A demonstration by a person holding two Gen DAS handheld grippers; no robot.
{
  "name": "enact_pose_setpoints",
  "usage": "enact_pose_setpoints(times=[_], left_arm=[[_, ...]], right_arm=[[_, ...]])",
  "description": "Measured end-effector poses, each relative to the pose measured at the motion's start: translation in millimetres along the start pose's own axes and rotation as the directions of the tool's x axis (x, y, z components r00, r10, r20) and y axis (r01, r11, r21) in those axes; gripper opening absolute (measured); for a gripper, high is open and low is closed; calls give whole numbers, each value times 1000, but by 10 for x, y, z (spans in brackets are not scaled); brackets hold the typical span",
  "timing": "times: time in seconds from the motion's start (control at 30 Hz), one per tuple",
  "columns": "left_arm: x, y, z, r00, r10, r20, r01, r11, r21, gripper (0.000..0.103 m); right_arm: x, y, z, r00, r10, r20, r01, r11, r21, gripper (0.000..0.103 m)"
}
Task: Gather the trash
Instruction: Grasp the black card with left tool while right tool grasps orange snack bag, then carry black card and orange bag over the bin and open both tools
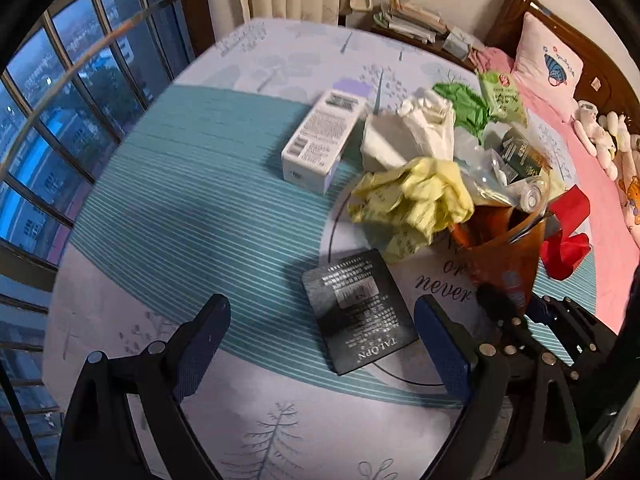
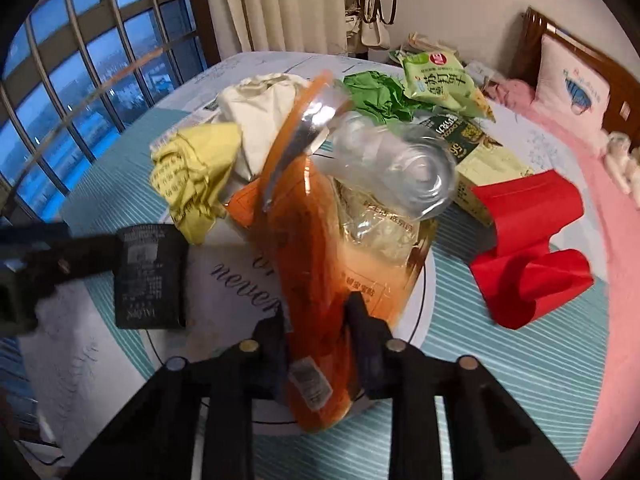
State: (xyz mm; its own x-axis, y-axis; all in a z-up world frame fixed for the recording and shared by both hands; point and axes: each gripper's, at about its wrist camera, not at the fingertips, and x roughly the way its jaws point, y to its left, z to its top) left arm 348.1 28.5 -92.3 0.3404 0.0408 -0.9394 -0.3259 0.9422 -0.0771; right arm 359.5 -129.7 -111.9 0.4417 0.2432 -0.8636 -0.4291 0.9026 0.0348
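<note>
My right gripper (image 2: 316,320) is shut on an orange see-through bag (image 2: 316,240) that holds a clear plastic bottle (image 2: 400,168) and wrappers; the bag also shows in the left wrist view (image 1: 500,240). My left gripper (image 1: 320,332) is open and empty, with a flat black packet (image 1: 356,312) lying on the bed between and just beyond its fingers; the packet also shows in the right wrist view (image 2: 150,276). Around the bag lie crumpled yellow paper (image 1: 412,196), white crumpled paper (image 1: 408,132), a white box (image 1: 320,140), green paper (image 2: 376,96), a green snack bag (image 2: 440,80) and red paper (image 2: 528,248).
All lies on a bed with a teal-striped printed sheet (image 1: 180,200). A pink pillow (image 1: 548,64) and wooden headboard (image 1: 520,8) are at the right, a barred window (image 1: 60,100) at the left, curtains (image 2: 288,4) behind. A nightstand with papers (image 1: 412,20) stands at the far side.
</note>
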Motion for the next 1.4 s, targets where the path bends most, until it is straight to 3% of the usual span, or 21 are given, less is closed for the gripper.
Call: enact_pose_setpoints(times=[0.23,0.43,0.5,0.6,0.73,0.87,1.1,1.4], left_arm=[[265,-63,8,997,-1,-75,-3,999,-53,92],[498,-149,1,988,82,-131,-90,994,-57,90],[480,-182,-17,989,92,-112,-98,994,-48,82],[415,-252,-43,993,83,-79,-84,996,-7,60],[361,-221,-133,996,40,-85,-40,999,-8,59],[193,-160,-285,999,-2,-53,2,1000,-1,59],[-405,-105,-491,998,-50,36,45,992,115,59],[-1206,380,-771,976,-205,70,184,956,228,59]], right_arm=[[-32,-152,14,997,72,-12,-71,996,61,16],[-116,-178,-98,996,88,-21,-86,994,69,14],[-141,-197,-125,995,93,-22,-91,993,78,13],[-195,-208,-181,995,99,-21,-96,991,89,13],[-299,-207,-240,994,106,-9,-104,989,108,12],[-462,-157,-322,994,109,10,-110,986,129,11],[-830,40,-474,993,104,62,-113,979,172,10],[-1578,592,-793,982,51,181,-95,965,245,10]])
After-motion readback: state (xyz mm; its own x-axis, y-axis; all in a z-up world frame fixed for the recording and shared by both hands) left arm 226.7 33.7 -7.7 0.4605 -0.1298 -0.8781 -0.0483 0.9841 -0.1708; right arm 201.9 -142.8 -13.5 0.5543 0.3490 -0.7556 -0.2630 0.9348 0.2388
